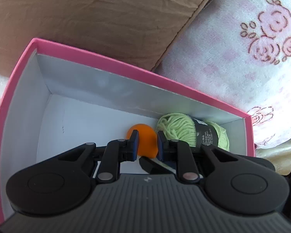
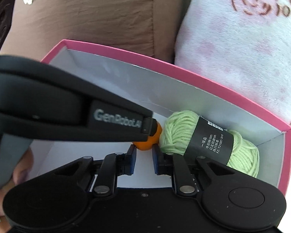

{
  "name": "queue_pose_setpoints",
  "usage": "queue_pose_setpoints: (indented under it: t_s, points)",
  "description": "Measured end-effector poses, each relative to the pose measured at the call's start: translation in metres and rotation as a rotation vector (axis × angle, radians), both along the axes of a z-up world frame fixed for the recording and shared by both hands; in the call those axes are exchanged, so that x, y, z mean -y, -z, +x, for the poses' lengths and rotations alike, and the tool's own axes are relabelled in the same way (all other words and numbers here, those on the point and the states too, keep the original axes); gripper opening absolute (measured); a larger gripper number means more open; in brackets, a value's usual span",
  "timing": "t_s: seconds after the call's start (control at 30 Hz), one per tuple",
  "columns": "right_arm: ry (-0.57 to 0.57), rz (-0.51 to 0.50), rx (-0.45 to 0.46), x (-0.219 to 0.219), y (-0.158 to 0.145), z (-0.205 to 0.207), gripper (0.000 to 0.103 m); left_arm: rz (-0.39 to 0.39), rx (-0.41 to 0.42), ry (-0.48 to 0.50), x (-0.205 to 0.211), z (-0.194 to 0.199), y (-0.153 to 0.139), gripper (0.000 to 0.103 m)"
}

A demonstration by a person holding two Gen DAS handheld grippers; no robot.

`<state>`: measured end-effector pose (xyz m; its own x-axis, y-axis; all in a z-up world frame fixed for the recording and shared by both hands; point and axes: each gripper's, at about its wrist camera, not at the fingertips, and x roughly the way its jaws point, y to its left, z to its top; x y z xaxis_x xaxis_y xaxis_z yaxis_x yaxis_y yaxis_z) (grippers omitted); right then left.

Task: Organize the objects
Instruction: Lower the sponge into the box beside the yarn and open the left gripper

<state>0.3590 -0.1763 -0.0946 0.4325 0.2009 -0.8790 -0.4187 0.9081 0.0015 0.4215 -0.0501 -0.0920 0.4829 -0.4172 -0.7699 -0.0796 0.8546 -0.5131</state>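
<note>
A pink box [image 1: 106,57] with a white inside lies on the bed; it also shows in the right wrist view [image 2: 164,66]. In it lie an orange ball [image 1: 145,142] and a green yarn skein [image 1: 176,128] with a black label. My left gripper [image 1: 146,137] reaches into the box with its fingers on either side of the ball; whether they touch it I cannot tell. In the right wrist view the left gripper's body [image 2: 67,114] covers most of the ball [image 2: 147,144]. My right gripper [image 2: 143,152] is open and empty just short of the ball, beside the skein [image 2: 178,134].
A brown pillow [image 1: 87,15] lies behind the box. A white blanket with pink roses [image 1: 242,58] lies to the right of it. A hand with painted nails [image 2: 19,169] holds the left gripper. The left half of the box floor [image 1: 77,120] is bare.
</note>
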Motion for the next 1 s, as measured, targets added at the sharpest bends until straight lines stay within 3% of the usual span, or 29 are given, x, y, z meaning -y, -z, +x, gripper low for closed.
queue_pose_setpoints:
  t_s: [0.2, 0.33, 0.5, 0.57, 0.7, 0.77, 1.0]
  points:
    - [0.007, -0.036, 0.053, -0.003, -0.002, -0.005, 0.016, -0.047, -0.039, -0.011, -0.006, 0.0, 0.006, 0.023]
    - [-0.042, -0.053, 0.034, -0.002, -0.005, -0.012, 0.018, -0.087, -0.068, -0.036, -0.003, 0.001, 0.012, 0.022]
    - [-0.082, 0.035, -0.019, 0.017, -0.02, -0.03, 0.022, -0.041, -0.052, -0.019, 0.011, -0.003, 0.012, 0.021]
    - [-0.094, 0.041, -0.029, 0.021, -0.021, -0.036, 0.022, -0.038, -0.053, -0.021, 0.016, -0.003, 0.014, 0.021]
    - [-0.106, 0.035, -0.032, 0.022, -0.02, -0.044, 0.022, 0.045, -0.07, -0.007, 0.033, 0.001, 0.009, 0.021]
    - [-0.105, 0.035, -0.029, 0.023, -0.019, -0.046, 0.022, 0.033, -0.107, -0.026, 0.035, 0.003, 0.008, 0.021]
    - [-0.083, 0.045, -0.022, 0.029, -0.021, -0.047, 0.025, 0.051, -0.115, -0.02, 0.039, 0.005, 0.005, 0.023]
